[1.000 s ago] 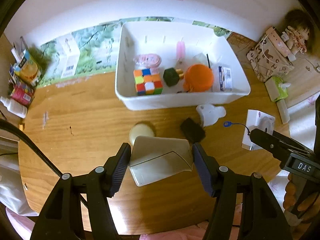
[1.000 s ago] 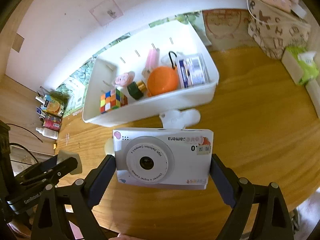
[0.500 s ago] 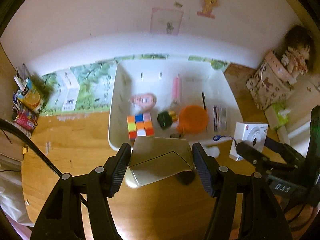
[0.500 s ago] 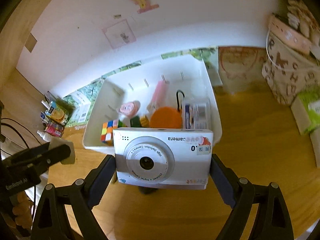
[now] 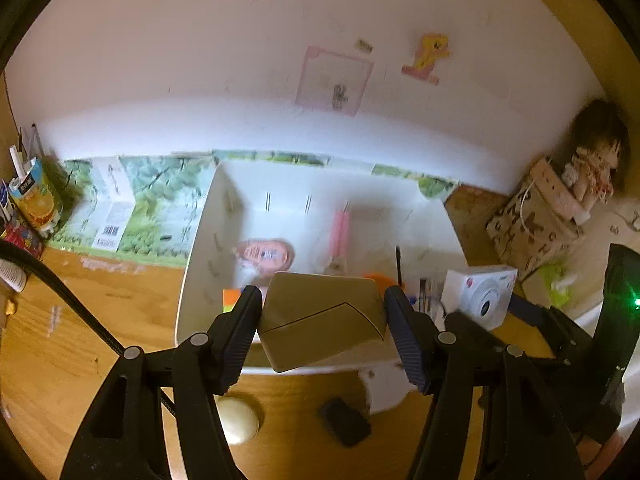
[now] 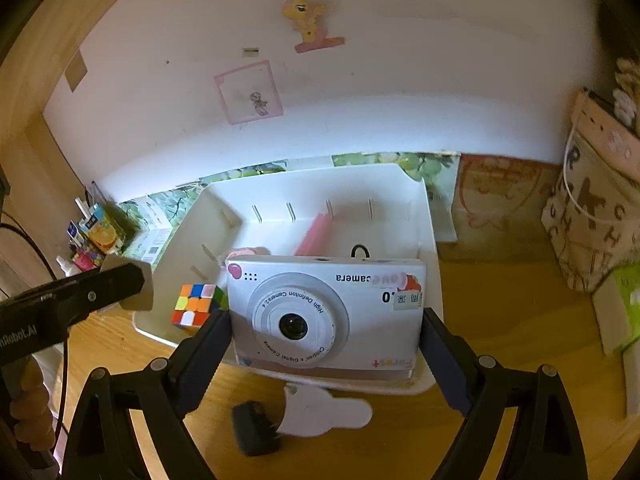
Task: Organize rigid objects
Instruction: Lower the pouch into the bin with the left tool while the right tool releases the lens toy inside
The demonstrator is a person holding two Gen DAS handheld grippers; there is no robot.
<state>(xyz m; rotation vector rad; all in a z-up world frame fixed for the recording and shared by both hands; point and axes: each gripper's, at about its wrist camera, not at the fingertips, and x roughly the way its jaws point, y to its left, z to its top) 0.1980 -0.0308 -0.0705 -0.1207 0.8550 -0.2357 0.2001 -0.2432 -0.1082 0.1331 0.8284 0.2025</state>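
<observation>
My left gripper is shut on a beige angular case, held over the front wall of the white bin. My right gripper is shut on a white toy camera, lens towards me, over the front right part of the bin. Inside the bin lie a colour cube, a pink stick, a pink round item and an orange item, mostly hidden. In the left wrist view the toy camera shows at the right.
On the wooden table in front of the bin lie a cream round object, a small black block and a white flat piece. Cartons and bottles stand at the far left, a patterned bag at the right, the wall behind.
Both grippers have moved forward towards the bin with their loads and tipped upward. The bin now lies under the held things, and more wall shows. Neither grip has changed.
</observation>
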